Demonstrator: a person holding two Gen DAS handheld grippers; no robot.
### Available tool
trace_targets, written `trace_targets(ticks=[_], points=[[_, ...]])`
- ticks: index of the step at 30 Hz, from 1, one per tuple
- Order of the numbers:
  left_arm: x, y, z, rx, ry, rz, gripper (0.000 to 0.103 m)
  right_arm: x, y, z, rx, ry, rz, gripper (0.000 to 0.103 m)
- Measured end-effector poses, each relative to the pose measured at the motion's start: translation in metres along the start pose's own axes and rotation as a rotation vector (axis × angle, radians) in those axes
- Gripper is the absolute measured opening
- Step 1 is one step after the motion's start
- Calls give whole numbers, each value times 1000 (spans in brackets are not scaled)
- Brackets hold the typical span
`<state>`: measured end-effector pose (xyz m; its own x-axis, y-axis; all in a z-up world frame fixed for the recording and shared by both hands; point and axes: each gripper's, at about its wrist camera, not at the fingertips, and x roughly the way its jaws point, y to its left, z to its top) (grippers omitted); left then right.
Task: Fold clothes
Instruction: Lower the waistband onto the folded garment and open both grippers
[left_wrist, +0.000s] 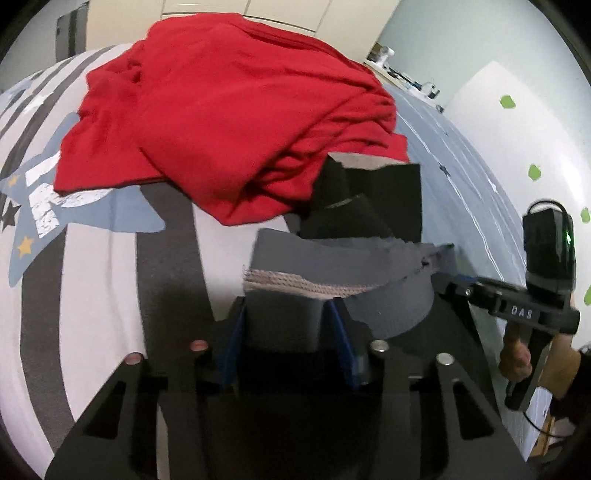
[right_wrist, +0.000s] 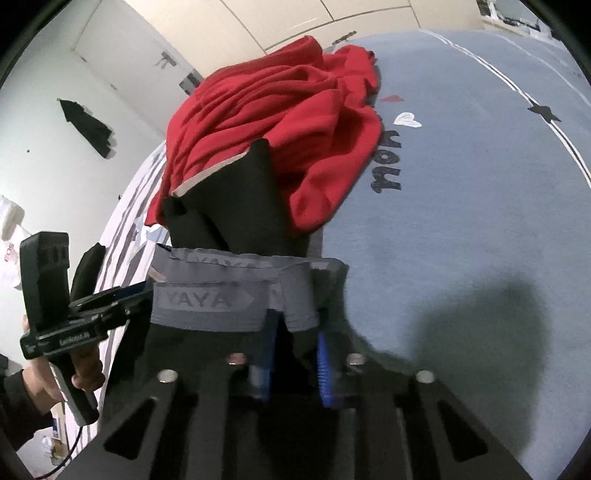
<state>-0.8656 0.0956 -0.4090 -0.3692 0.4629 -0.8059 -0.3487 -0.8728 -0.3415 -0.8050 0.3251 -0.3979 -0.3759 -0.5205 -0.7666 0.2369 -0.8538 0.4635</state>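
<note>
On the left gripper (left_wrist: 286, 317), seen from the right wrist camera, the body carries small white lettering too blurred to read. From the left wrist camera, the right gripper (left_wrist: 458, 280) bears "DAS" in pale letters on its black bar. The dark garment (right_wrist: 255, 206) has a grey elastic waistband (right_wrist: 207, 299) woven with "YAYA", legible twice in the right wrist view. On the bedcover (right_wrist: 461, 192), just beyond and to the right of the right jaws, dark letters spell "you", read sideways, beside a white heart (right_wrist: 407, 119) and a smaller red one.

The left jaws stand partly closed around a thick fold of the grey waistband; the blue pads (left_wrist: 341, 343) flank the cloth on both sides and appear to press it. The right jaws are nearly together, pinching the waistband's other end between blue pads.

The dark garment hangs stretched between the two grippers, its waistband running from one set of jaws to the other and its black body rising ahead of both fingertips. Straight beyond it, past the jaws, a crumpled red garment (left_wrist: 229, 110) lies heaped on the bedcover, touching the black cloth's far edge. A hand (right_wrist: 83, 365) grips the left tool's handle.
</note>
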Motion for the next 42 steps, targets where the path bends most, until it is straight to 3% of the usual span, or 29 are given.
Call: trace_targets(ticks=[4, 6, 9, 11, 12, 13, 17, 19, 21, 22, 23, 24, 25, 26, 30, 35, 42], points=[[-11, 6, 2, -21, -31, 35, 44, -5, 0, -1, 14, -18, -1, 8], [-15, 10, 3, -35, -36, 45, 66, -8, 0, -2, 8, -21, -10, 8], [-14, 17, 1, -55, -18, 68, 81, -10, 1, -1, -22, -16, -41, 19], [-10, 14, -2, -39, 17, 37, 82, -11, -1, -2, -32, -13, -59, 28], [-8, 11, -4, -22, 25, 31, 83, -11, -5, -4, -19, -11, -54, 42], [-6, 7, -6, -2, 19, 37, 83, -10, -9, -5, -5, -8, -47, 47], [-1, 5, -7, -13, 6, 16, 87, -7, -11, -4, 21, -20, -3, 53], [1, 6, -5, -17, 5, 10, 88, -2, -8, -2, 26, -25, 8, 66], [4, 5, -3, -7, 5, 13, 87, 5, -5, 3, 41, -30, 23, 66], [4, 4, -2, -1, 4, 10, 85, 9, -3, 5, 48, -33, 30, 66], [3, 3, 0, 5, 0, 0, 70, 11, -2, 6, 53, -30, 41, 63], [3, 2, 2, 12, -3, -10, 49, 12, -2, 8, 57, -26, 53, 49], [2, 1, 4, 14, -4, -24, 42, 14, -1, 9, 62, -23, 65, 26], [3, 0, 6, 15, 1, -33, 40, 16, -1, 10, 66, -19, 77, 25], [-4, -1, 6, 48, -28, 18, 15, 8, 2, 8, 37, -28, 73, 14], [-34, -21, 8, 91, -103, 21, 10, -24, 20, 7, -9, -103, 45, 12], [-57, -41, 42, 103, -177, 12, 8, -62, 31, 23, -62, -174, 19, 7]])
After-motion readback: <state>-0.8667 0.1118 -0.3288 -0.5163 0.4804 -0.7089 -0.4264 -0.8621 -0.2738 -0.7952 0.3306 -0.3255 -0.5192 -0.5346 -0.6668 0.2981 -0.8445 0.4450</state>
